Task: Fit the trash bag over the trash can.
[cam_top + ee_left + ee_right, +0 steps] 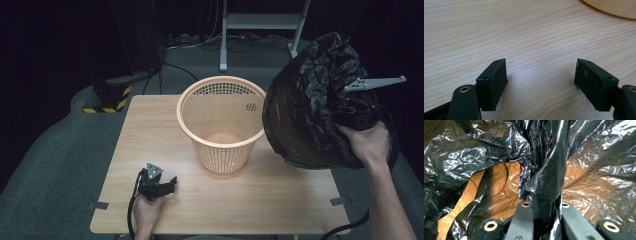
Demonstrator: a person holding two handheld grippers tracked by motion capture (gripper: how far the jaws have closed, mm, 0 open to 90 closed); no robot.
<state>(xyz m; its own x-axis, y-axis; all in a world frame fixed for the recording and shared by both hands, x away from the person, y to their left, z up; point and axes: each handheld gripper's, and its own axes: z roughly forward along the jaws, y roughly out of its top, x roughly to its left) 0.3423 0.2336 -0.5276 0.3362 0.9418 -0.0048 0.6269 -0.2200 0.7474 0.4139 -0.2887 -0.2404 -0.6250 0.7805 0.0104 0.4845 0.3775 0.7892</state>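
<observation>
An orange mesh wastebasket (pixel 221 121) stands upright at the middle of the wooden table (pixel 150 130). A black plastic trash bag (pixel 312 102) hangs billowed in the air to the basket's right, above the table's right edge. My right gripper (pixel 543 205) is shut on a fold of the bag (pixel 544 177), and the bag's thin film spreads all around it. My left gripper (pixel 160 184) rests low over the table near its front left, open, with bare wood between its pads (pixel 492 83). The basket's base (pixel 614 7) shows at the upper right of the left gripper view.
Beyond the table stand a white metal frame (pixel 260 22) and a black stand with yellow-black hazard tape (pixel 107 97) on grey carpet. Cables (pixel 170 70) trail across the floor. Bare wood lies left and in front of the basket.
</observation>
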